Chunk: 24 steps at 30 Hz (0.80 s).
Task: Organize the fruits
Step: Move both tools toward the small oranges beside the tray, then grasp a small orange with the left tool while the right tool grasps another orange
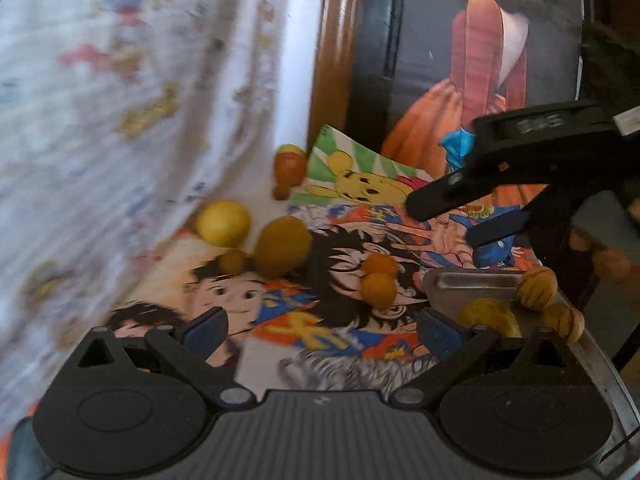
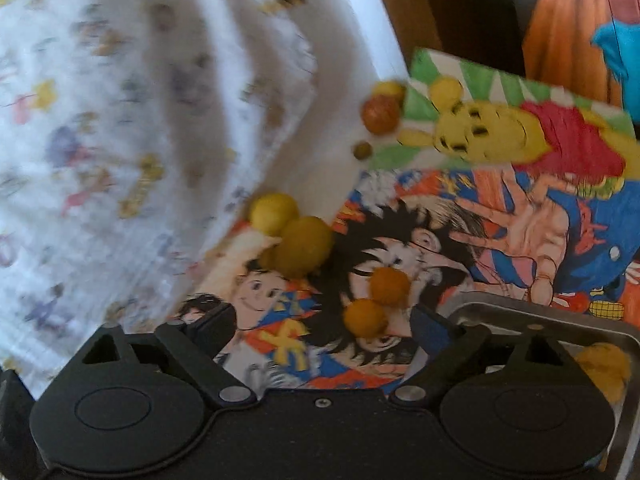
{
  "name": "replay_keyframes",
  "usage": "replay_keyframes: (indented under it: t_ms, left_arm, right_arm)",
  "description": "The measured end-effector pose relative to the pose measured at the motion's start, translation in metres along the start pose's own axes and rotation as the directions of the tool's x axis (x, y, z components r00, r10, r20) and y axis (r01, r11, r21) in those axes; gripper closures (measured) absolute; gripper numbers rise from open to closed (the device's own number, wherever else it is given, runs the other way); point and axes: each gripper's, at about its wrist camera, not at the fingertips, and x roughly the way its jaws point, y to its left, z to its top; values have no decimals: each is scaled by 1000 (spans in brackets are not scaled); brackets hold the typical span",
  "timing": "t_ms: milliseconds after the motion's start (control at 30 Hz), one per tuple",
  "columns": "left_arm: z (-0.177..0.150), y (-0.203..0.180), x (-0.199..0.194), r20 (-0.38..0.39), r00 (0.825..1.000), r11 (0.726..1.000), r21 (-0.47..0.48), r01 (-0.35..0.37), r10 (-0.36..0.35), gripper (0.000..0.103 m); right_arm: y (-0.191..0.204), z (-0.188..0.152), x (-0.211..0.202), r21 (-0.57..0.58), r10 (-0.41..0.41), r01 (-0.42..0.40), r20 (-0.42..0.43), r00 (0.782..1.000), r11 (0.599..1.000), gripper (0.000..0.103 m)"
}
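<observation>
Nearby, both tools gape empty; patterned cloth (image 1: 120,100) crowds the fruits (image 1: 378,280) beside the tray (image 1: 472,284)

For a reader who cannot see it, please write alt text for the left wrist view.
The open left gripper hovers over cartoon-printed paper where two small orange fruits lie between its fingers. More yellow fruits sit beyond, a metal tray holding fruits is at right, and the right gripper reaches in above it.
</observation>
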Motion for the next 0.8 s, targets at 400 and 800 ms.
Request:
replay_keyframes:
  t_ms: [400, 800]
  left_arm:
    - [0, -20, 64, -36, 997, 997, -29, 74, -75, 10]
    - [0, -28, 90, -63, 996, 995, -78, 58, -63, 35]
  right_arm:
    - [-52, 24, 66, 103, 3, 5, -80, 997, 995, 36]
    - [-67, 24, 89, 151, 65, -50, -100, 993, 987, 49]
